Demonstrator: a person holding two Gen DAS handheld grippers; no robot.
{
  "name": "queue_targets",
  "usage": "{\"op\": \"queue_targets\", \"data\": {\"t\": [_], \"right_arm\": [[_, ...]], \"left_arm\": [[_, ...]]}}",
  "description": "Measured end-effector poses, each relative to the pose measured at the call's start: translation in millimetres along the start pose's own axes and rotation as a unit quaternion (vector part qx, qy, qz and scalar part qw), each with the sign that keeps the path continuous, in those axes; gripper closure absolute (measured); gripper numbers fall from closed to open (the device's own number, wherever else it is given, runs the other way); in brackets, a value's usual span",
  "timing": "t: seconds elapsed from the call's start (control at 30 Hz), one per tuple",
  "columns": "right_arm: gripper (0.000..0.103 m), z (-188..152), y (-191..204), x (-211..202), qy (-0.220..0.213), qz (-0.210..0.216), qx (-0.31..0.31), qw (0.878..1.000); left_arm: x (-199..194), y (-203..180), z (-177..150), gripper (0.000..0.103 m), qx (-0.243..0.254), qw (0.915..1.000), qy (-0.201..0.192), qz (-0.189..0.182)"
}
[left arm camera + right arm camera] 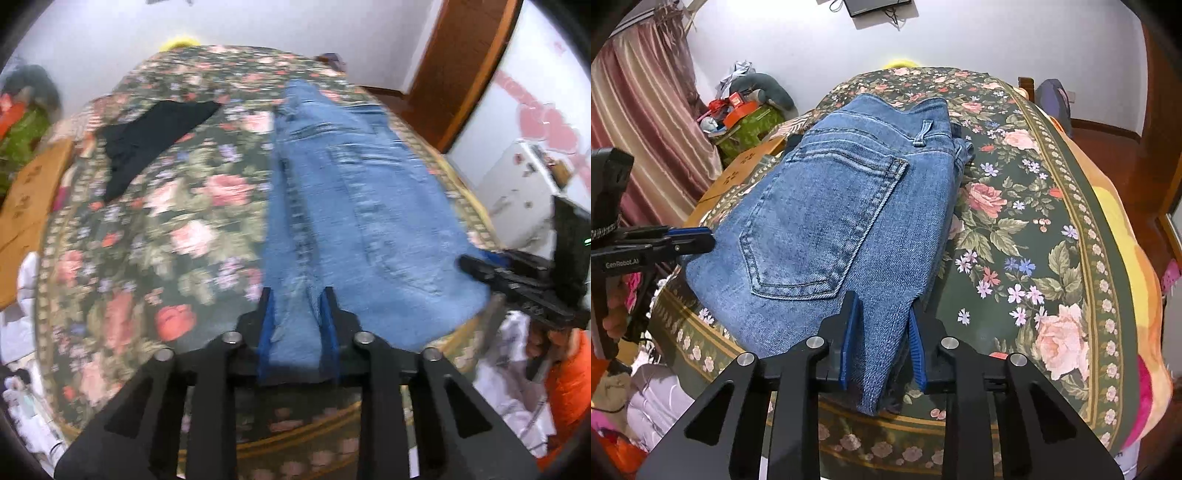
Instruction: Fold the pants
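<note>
Left wrist: both claws clamp the jeans; black garment lies well apart.

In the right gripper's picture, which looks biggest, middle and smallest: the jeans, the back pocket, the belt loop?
1. Jeans: biggest.
2. Back pocket: middle; it covers only part of the jeans.
3. Belt loop: smallest, though it lies farther from the camera.

From my right wrist cam: right gripper has both fingers on either side of a denim edge, cloth pinched between the blue pads. The jeans lie folded on the floral bedspread, back pocket facing up, waistband at the far end. Left gripper sits at the jeans' left edge; grip there unclear.
</note>
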State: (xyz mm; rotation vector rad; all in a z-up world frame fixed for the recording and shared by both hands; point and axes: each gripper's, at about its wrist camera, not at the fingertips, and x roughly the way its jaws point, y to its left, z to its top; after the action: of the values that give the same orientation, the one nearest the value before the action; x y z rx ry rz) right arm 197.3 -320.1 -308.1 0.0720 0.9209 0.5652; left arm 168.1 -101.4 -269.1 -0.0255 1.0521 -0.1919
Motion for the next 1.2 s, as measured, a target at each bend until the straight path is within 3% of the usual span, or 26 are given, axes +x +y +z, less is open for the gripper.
{"op": "queue_targets", "data": {"t": [0.13,0.33,0.6,0.7,0.83,1.1,1.2], "right_arm": [[0.08,-1.7,-3.7,0.4,0.0,0.011,0.016,1.0],[0.077,6.1,-5.2,-8.5,0.007,0.019,0.028,0.999],[0.075,48.0,-22.0,-24.0,-0.027,-0.011,0.021,0.999],[0.072,70.5,-28.8,-18.8,-0.043,-0.017,0.014,0.999],[0.07,98.6,-41.1,3.2,-0.049,-0.013,0.019,0.999],[0.07,139.6,-63.0,67.7,-0.026,0.007,0.031,0.999],[0.087,142.9,-63.9,87.7,-0.015,0.023,0.024,0.999]], "left_arm": [[1.8,18.8,-3.4,0.081,-0.038,0.9989,0.012,-0.026],[-8.5,3.4,19.1,0.084,0.02,0.9996,-0.003,0.022],[-16.4,0.6,91.0,0.083,0.051,0.9972,-0.054,0.008],[-1.0,-6.0,120.3,0.078,0.073,0.9954,-0.061,0.005],[39.2,-8.1,154.2,0.077,0.075,0.9963,-0.038,-0.015],[101.8,-18.8,174.2,0.077,0.107,0.994,-0.006,-0.022],[114.0,-19.2,176.3,0.077,0.108,0.9939,-0.001,-0.019]]}}
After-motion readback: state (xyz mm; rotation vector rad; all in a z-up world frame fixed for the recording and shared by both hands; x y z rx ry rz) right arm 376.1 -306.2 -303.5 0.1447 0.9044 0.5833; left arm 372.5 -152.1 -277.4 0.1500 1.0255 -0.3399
